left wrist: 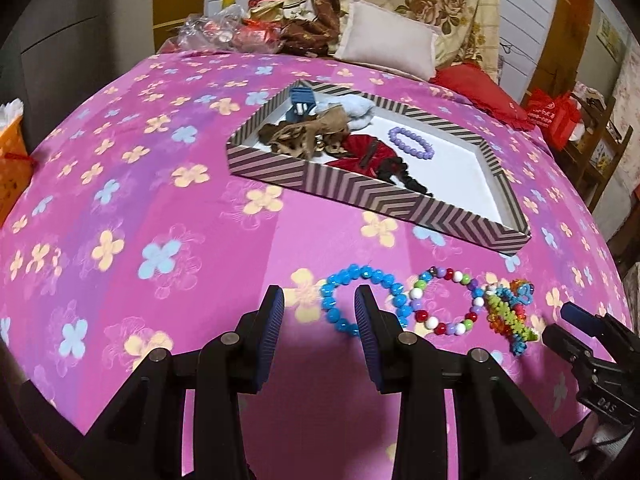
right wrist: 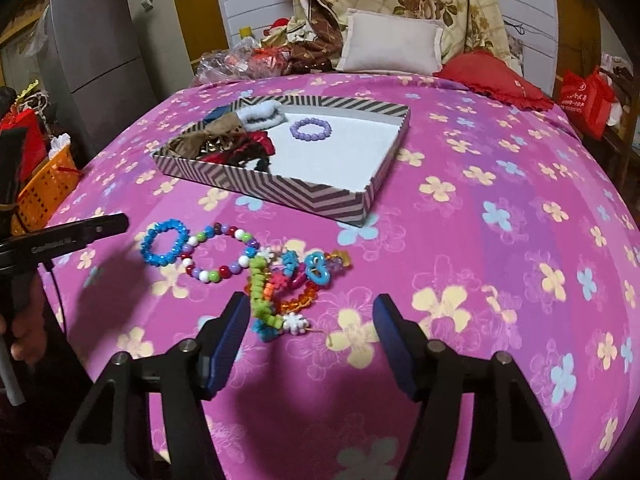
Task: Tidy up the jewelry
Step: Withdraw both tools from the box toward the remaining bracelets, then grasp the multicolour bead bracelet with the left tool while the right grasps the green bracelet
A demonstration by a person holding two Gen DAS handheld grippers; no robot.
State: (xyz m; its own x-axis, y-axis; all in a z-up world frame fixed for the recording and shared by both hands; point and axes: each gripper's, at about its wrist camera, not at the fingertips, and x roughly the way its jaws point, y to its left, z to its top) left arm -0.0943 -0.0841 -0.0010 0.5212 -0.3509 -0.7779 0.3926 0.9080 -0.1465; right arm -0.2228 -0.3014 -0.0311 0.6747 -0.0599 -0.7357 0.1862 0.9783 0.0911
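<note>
Left wrist view: purple bracelet boxed; blue bracelet, beaded bracelet, tangle remain; your left gripper and right gripper released, empty.

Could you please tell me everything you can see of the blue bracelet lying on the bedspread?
The blue bracelet is a closed ring of glossy, faceted bright blue beads that look like plastic. It lies flat on the pink flowered bedspread, nearer than the striped box. It is the leftmost piece in the row of jewelry. Its right side meets the multicoloured bracelet. In the left wrist view, one finger of the open left gripper hides part of it; contact cannot be judged.
</note>
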